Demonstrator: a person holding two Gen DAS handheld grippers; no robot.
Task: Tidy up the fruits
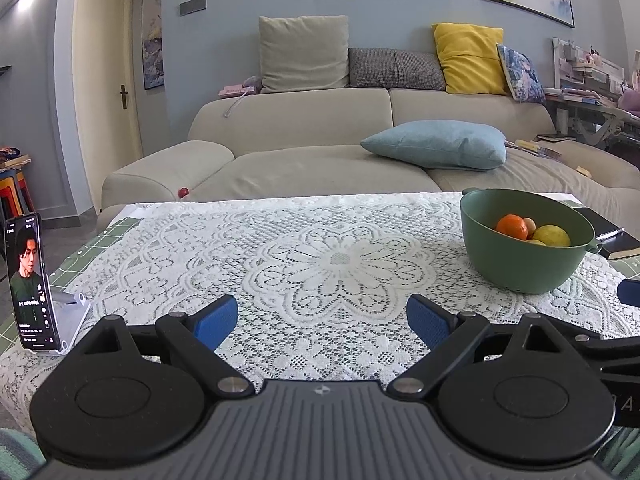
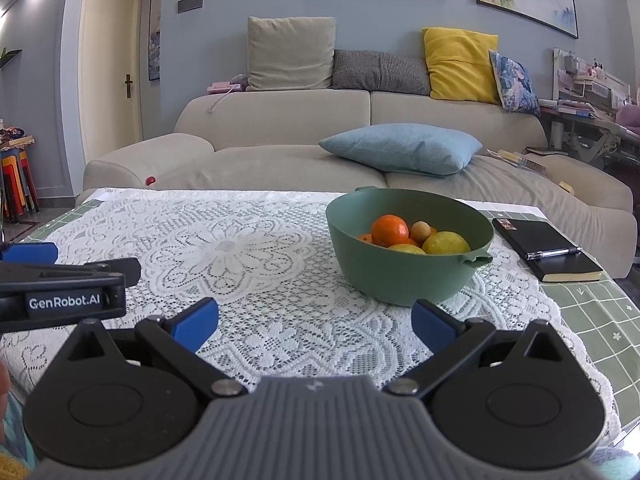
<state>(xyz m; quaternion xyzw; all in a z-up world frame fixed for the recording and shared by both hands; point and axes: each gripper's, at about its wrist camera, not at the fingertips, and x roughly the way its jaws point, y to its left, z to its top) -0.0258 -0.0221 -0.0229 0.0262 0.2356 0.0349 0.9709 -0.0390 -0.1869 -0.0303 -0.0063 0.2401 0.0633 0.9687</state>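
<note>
A green bowl (image 2: 400, 280) stands on the lace-covered table and holds an orange (image 2: 390, 230), a yellow lemon (image 2: 446, 243), a small tan fruit (image 2: 421, 231) and more fruit beneath. It also shows in the left wrist view (image 1: 520, 268) at the right, with the orange (image 1: 512, 227) and lemon (image 1: 551, 236) inside. My right gripper (image 2: 316, 322) is open and empty, just short of the bowl. My left gripper (image 1: 322, 318) is open and empty over the lace, left of the bowl.
A phone on a stand (image 1: 30, 284) is at the table's left edge. A black notebook with a pen (image 2: 546, 250) lies right of the bowl. A beige sofa (image 2: 280, 152) with cushions stands behind the table. The left gripper's body (image 2: 60, 288) shows at the right view's left.
</note>
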